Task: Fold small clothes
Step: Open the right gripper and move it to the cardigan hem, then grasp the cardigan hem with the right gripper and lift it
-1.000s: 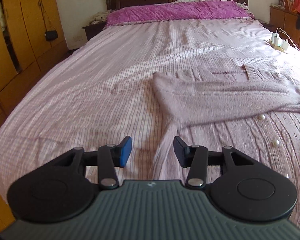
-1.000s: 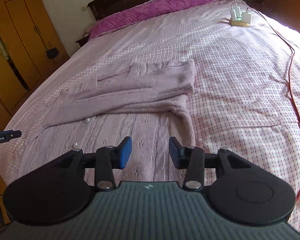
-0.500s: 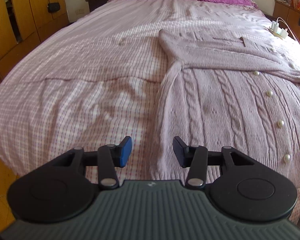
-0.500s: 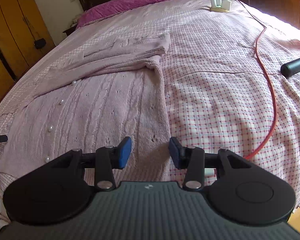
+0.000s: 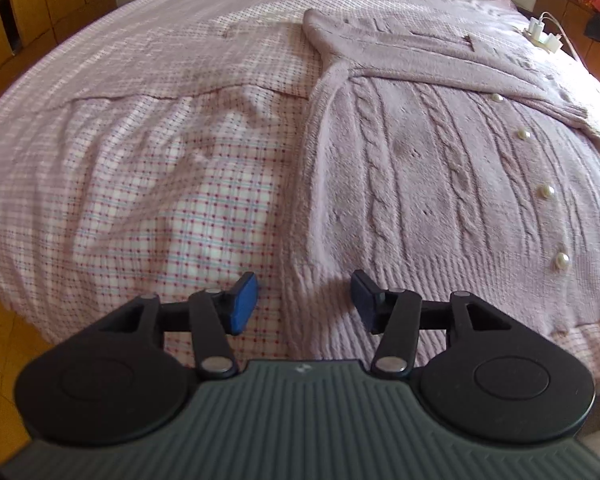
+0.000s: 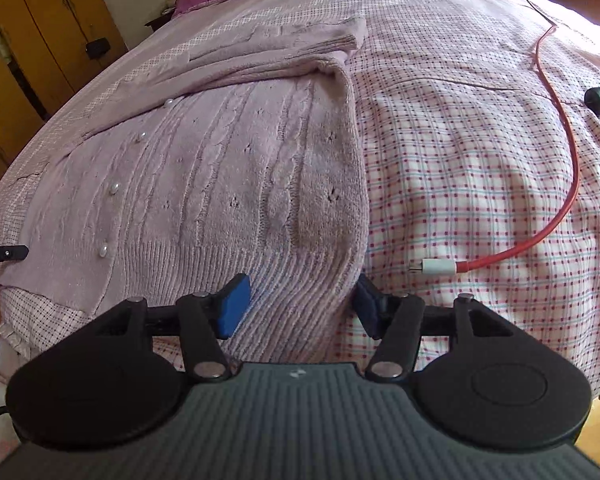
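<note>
Your cardigan [image 5: 440,184] lies flat on the bed [image 5: 147,168], long axis running away from you, its ribbed hem nearest: both the left tool [image 5: 304,300] and right tool [image 6: 302,304] gape empty (one per hem corner).
</note>
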### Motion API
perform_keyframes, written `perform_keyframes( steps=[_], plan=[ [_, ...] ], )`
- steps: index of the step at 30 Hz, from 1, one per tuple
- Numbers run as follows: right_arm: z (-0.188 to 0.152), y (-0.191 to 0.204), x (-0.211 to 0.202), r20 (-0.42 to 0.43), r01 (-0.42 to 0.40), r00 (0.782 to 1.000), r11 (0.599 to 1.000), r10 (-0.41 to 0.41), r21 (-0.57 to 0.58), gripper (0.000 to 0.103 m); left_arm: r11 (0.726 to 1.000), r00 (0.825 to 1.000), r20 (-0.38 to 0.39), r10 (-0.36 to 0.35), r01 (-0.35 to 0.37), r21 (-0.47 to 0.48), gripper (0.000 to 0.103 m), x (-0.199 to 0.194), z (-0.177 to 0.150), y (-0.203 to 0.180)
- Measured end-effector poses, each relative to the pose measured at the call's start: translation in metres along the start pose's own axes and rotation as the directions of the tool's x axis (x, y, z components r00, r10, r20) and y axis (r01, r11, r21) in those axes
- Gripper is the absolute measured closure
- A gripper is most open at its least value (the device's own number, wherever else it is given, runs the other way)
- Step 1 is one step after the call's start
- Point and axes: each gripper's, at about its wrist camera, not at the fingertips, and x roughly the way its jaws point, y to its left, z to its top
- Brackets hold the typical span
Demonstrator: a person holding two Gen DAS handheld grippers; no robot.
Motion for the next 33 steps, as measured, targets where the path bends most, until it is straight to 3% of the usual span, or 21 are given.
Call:
perform_keyframes(
  steps=[4, 11, 13, 16, 17, 19, 25, 33],
  plan=[
    [-0.003, 0.002, 0.0, -0.017, -0.027, 0.999, 0.999, 0.027, -0.016, 0.039, 0.995, 0.995, -0.012, -0.098, 0.098, -0.023, 0.049, 0.001, -0.009, -0.001],
    [-0.007, 0.005, 0.006, -0.001, -0.049, 0.999, 0.999, 0.049, -0.01, 0.043, 0.996, 0.997, 0.006, -0.079, 0.079, 0.035, 0.05, 0.013, -0.01, -0.016],
    [-0.006, 0.007, 0.008, 0.007, -0.04, 0.999, 0.999, 0.04, -0.018, 0.053, 0.995, 0.996, 0.018, -0.084, 0.082, 0.058, 0.053, 0.013, -0.01, -0.02],
    [-0.005, 0.009, 0.008, 0.005, -0.051, 0.999, 0.998, 0.051, -0.026, 0.076, 0.993, 0.995, 0.028, -0.101, 0.098, 0.071, 0.073, 0.013, -0.008, -0.024],
    [-0.004, 0.01, 0.008, 0.009, -0.055, 0.998, 0.998, 0.055, -0.03, 0.08, 0.991, 0.993, 0.032, -0.116, 0.113, 0.07, 0.084, 0.012, -0.007, -0.024],
    [-0.001, 0.013, 0.006, 0.027, -0.054, 0.998, 0.998, 0.056, -0.044, 0.089, 0.989, 0.989, 0.043, -0.139, 0.137, 0.052, 0.089, 0.009, -0.004, -0.023],
    [0.011, 0.016, -0.009, 0.121, -0.095, 0.988, 0.995, 0.1, -0.041, 0.091, 0.978, 0.968, 0.143, -0.208, 0.209, 0.007, 0.091, -0.014, 0.01, -0.021],
    [0.048, 0.021, -0.025, 0.276, -0.115, 0.954, 0.993, 0.12, -0.033, 0.092, 0.965, 0.932, 0.282, -0.229, 0.254, -0.058, 0.091, -0.033, 0.049, -0.017]
  ],
)
